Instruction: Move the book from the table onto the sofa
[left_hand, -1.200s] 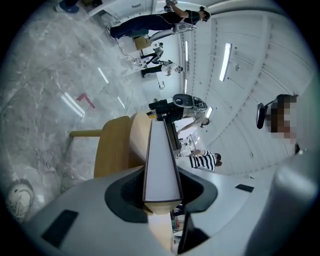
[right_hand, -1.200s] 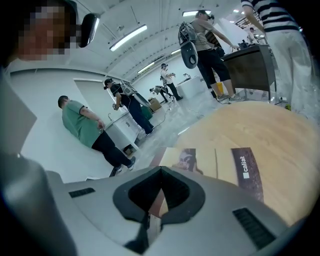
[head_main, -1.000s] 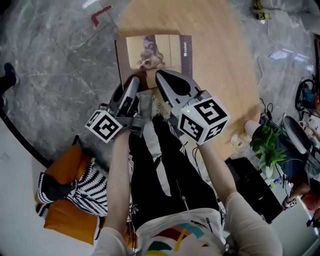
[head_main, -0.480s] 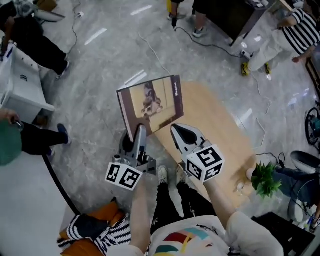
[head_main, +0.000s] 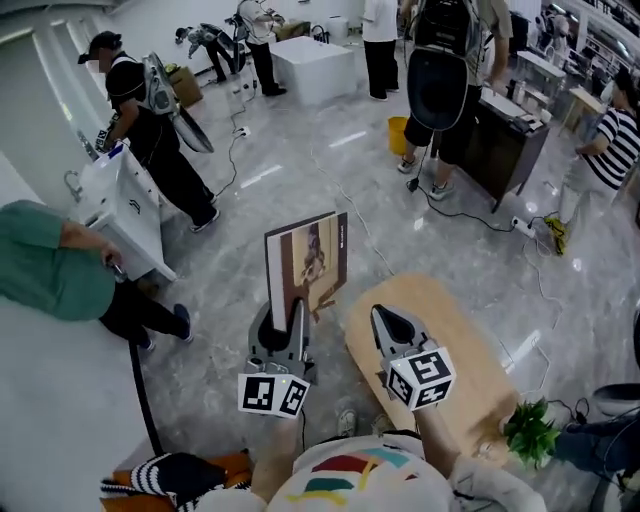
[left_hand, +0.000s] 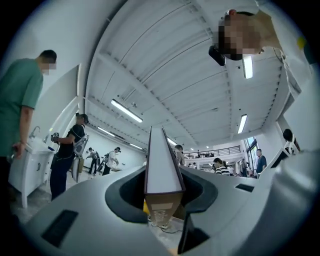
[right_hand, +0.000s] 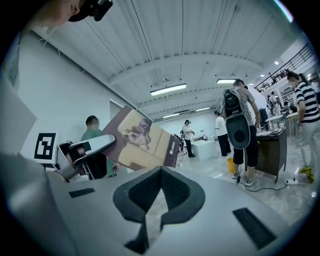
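The left gripper (head_main: 288, 314) has its two jaws clamped, partway apart, on the bottom edge of the one book (head_main: 307, 258). The book stands upright in the air at twelve o'clock from them (cover towards the head camera). At three o'clock, the right gripper (head_main: 385, 320) has both jaws pressed together on nothing, over the single wooden table (head_main: 460, 350).
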